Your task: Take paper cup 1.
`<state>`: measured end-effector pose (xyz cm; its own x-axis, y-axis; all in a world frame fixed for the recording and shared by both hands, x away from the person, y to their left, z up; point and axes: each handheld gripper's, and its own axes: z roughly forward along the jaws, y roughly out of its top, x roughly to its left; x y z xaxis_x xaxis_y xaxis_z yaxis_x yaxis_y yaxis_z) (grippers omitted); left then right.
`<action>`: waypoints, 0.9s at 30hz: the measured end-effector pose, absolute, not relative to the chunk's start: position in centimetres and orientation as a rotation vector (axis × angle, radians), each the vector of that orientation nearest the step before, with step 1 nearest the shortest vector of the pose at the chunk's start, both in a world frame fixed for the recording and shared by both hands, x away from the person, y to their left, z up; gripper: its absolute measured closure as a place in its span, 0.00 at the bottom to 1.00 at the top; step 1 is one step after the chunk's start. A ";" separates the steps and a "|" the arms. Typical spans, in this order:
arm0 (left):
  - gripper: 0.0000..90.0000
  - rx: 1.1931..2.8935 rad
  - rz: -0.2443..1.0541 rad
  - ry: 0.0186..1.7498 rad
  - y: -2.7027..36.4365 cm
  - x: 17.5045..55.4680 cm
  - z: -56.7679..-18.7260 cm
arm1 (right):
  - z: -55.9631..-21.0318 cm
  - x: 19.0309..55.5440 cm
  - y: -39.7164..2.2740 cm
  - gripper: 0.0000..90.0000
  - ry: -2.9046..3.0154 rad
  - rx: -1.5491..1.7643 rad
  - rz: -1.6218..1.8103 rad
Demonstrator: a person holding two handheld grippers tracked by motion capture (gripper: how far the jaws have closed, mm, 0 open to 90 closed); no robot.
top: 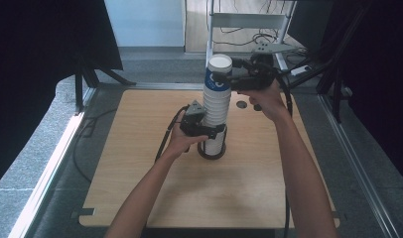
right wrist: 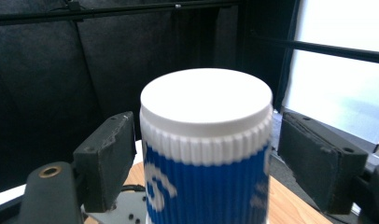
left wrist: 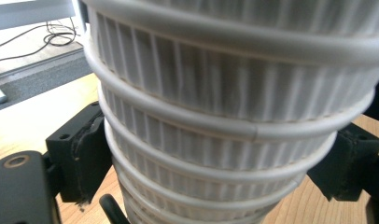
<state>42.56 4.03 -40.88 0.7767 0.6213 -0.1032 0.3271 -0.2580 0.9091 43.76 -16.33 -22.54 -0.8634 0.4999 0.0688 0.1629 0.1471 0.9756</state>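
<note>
A tall stack of upturned white ribbed cups (top: 217, 106) stands in a black ring base (top: 211, 154) near the middle of the wooden table. Its topmost cup (top: 218, 79) is blue and white, with its flat white bottom facing up (right wrist: 206, 100). My left gripper (top: 209, 130) is shut on the lower part of the stack (left wrist: 234, 116), with a pad pressed to each side. My right gripper (top: 224, 78) is at the top cup. Its jaws stand on either side of the cup (right wrist: 207, 158), with a narrow gap showing at each pad.
The wooden table (top: 140, 188) has a small round hole (top: 241, 104) just behind the stack. A white metal rack (top: 249, 22) and cables stand beyond the far edge. Black curtains hang at both sides.
</note>
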 end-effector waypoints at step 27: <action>0.14 1.874 0.323 0.721 3.9 42.5 -40.8 | -19.9 43.4 -15.7 0.31 2.053 0.631 1.790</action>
<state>42.55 3.85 -40.84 0.7818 0.6146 -0.1054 0.3301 -0.2645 0.9061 43.40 -15.75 -19.95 -0.8421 0.5384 0.0319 0.1049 0.1054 0.9889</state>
